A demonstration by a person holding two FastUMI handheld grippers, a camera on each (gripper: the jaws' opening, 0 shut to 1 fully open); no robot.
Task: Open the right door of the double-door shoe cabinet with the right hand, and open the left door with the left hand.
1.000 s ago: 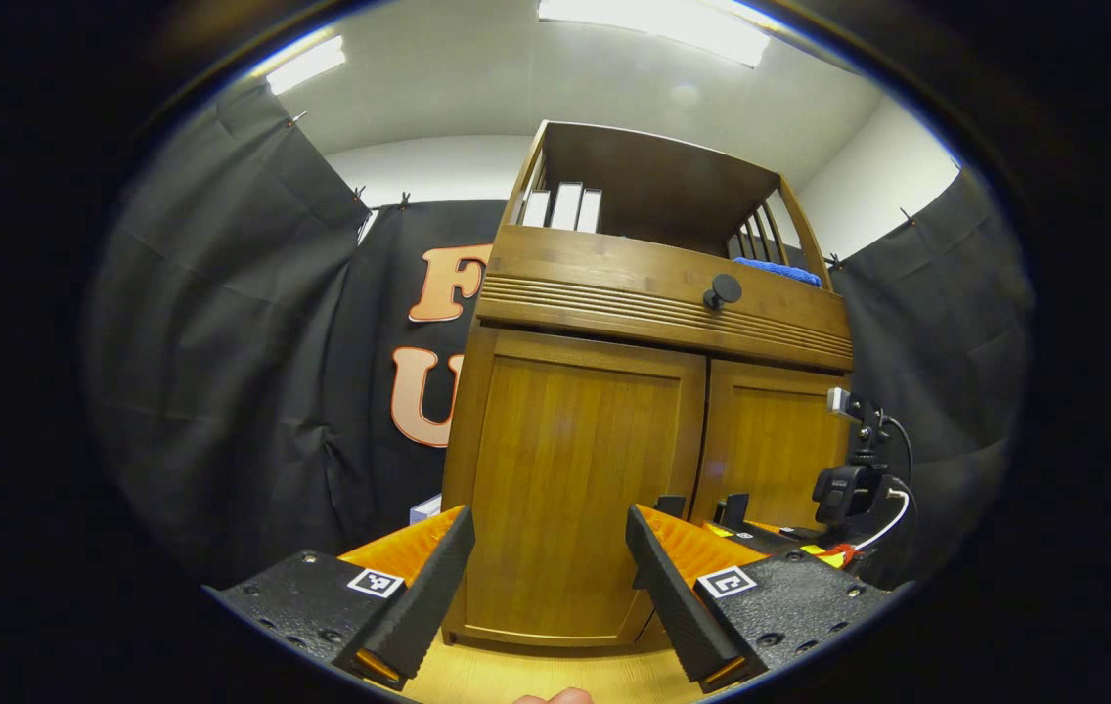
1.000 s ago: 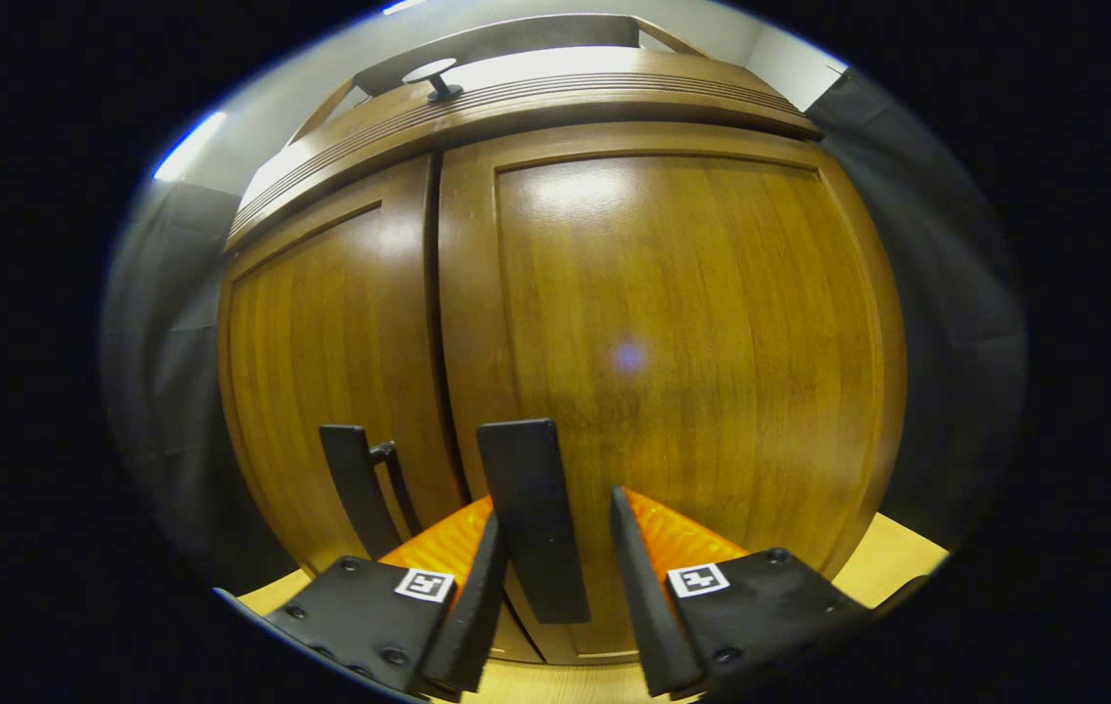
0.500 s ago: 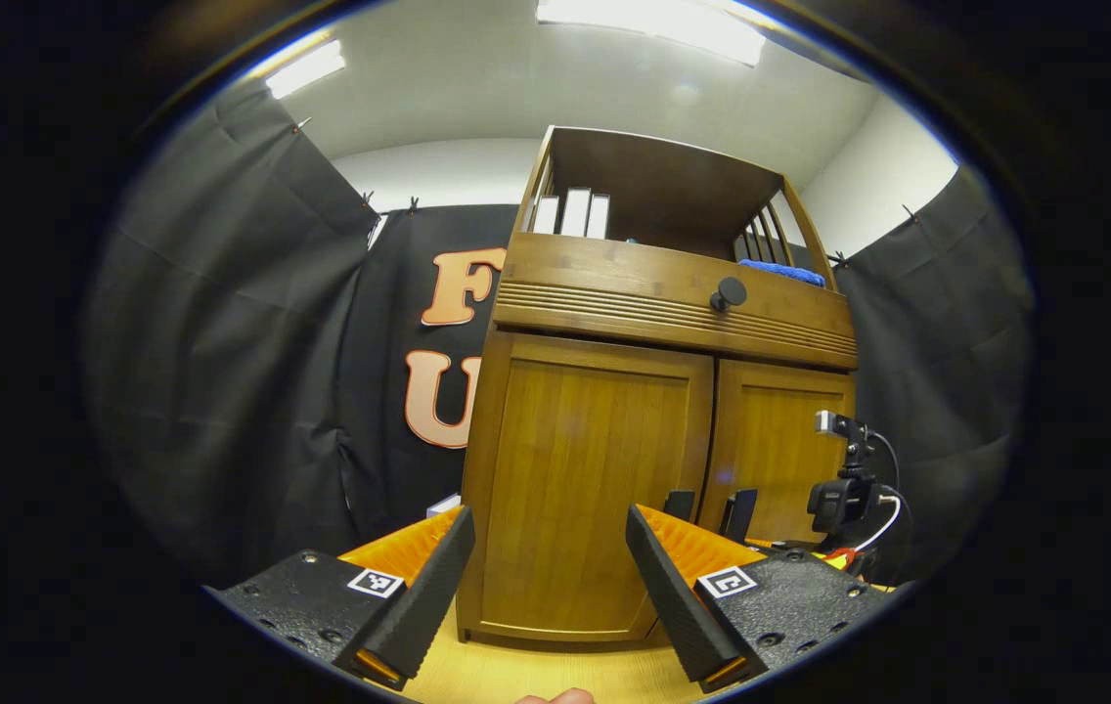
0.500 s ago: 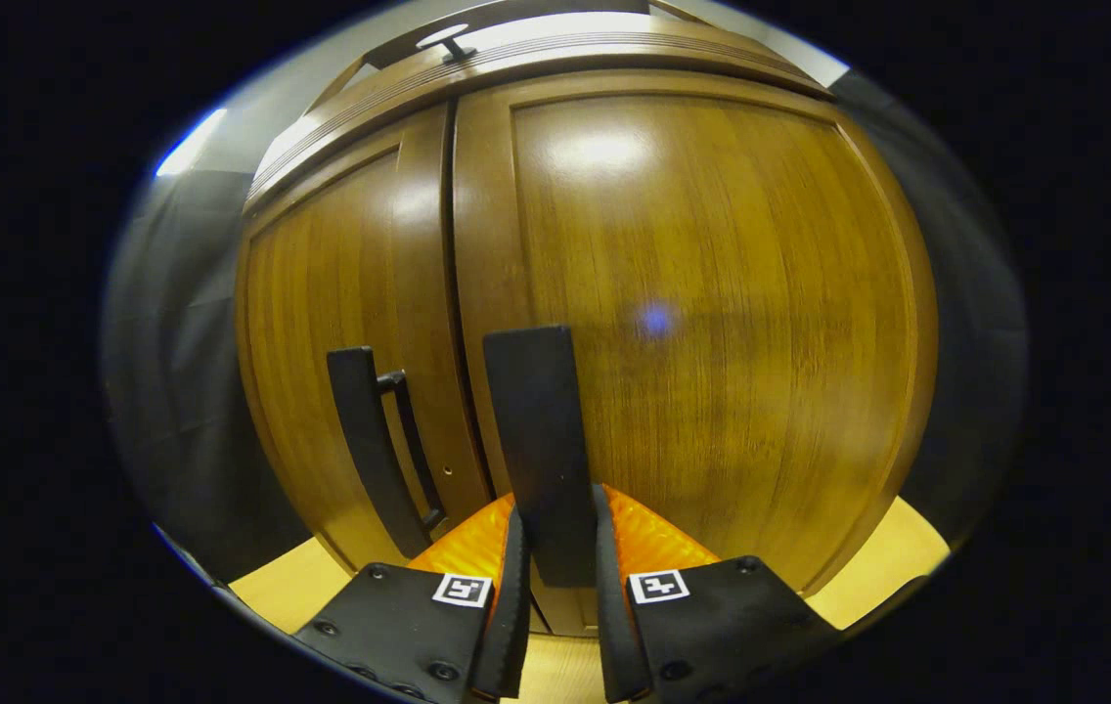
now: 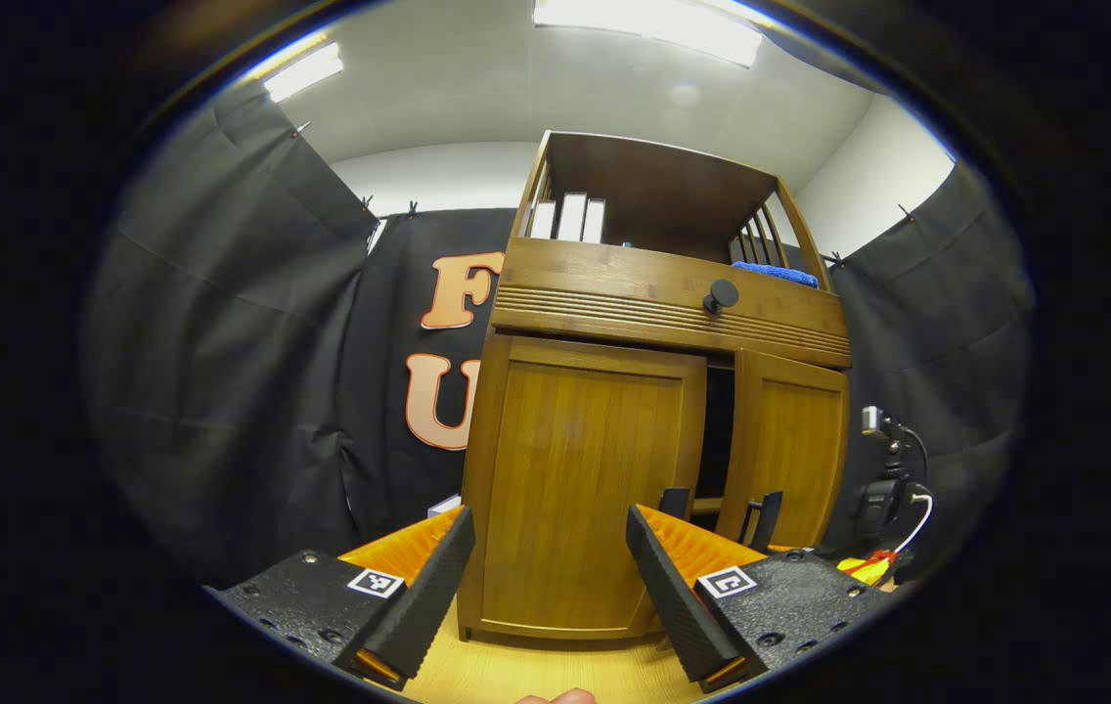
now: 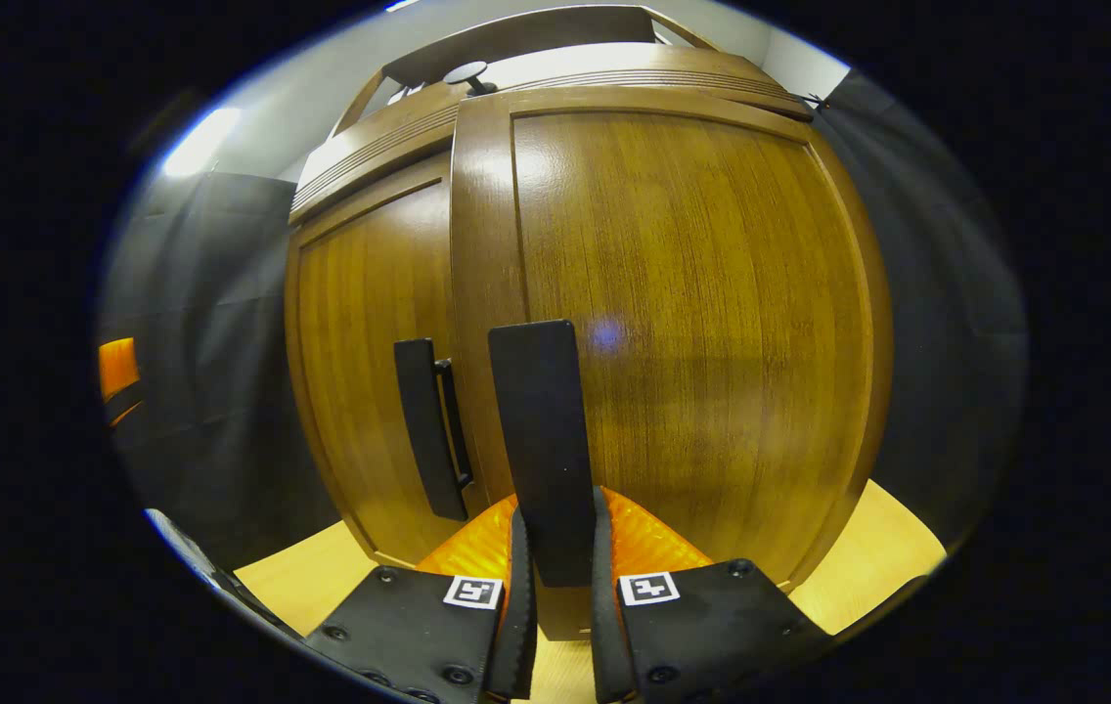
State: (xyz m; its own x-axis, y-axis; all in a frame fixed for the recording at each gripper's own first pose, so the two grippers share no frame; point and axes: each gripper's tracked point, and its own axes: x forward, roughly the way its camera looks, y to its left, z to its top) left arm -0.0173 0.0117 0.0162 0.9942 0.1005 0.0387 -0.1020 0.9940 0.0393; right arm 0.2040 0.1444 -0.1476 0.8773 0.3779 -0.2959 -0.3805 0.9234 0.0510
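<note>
Left tool (image 5: 548, 572) spread, right tool (image 6: 563, 616) apparently clamped

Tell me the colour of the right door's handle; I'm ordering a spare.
Black. The handle shows best in the right gripper view.

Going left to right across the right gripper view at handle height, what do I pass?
Black curtain → left door → left door handle → right door handle, with the right gripper shut on it → right door.

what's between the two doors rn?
A dark gap, seen in the left gripper view: the right door stands ajar from the closed left door.
</note>
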